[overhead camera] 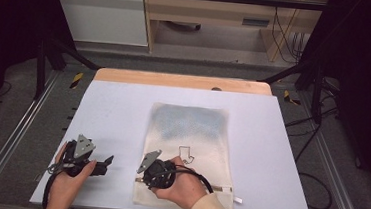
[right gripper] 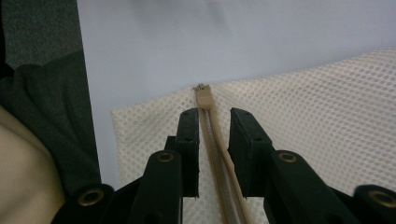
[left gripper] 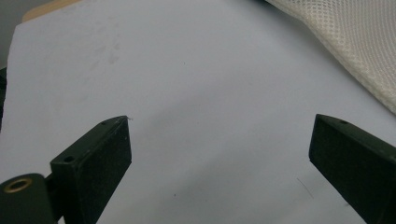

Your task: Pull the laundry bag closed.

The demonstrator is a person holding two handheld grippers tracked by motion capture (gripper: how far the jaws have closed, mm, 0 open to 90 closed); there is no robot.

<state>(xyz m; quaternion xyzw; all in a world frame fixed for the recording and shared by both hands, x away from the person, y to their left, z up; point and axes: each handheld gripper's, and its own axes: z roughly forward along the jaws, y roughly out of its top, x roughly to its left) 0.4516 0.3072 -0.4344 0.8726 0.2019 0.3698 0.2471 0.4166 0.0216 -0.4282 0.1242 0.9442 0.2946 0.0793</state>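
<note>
A cream mesh laundry bag (overhead camera: 187, 152) lies flat on a white tabletop (overhead camera: 112, 114), right of centre, its zipper end at the near edge. A person holds a two-jaw gripper in each hand.

The right gripper (right gripper: 214, 116) hovers over the bag's near left corner. Its jaws stand a narrow gap apart, straddling the tan zipper tape (right gripper: 215, 154). The tape's end stop (right gripper: 204, 95) lies just beyond the tips. The pads flank the tape closely, but a sliver of space shows on each side, so nothing is clamped yet.

The left gripper (left gripper: 219, 154) rests near the near left corner of the tabletop, well apart from the bag. Its jaws are wide apart with bare tabletop between them, holding nothing.

Likely risks: the tape lies flat against thin mesh, so the jaws could close on air, or pinch mesh along with the tape and drag the whole bag. With nothing pinning the bag, any pull on the zipper could slide it toward the near edge instead of working the zipper.
</note>
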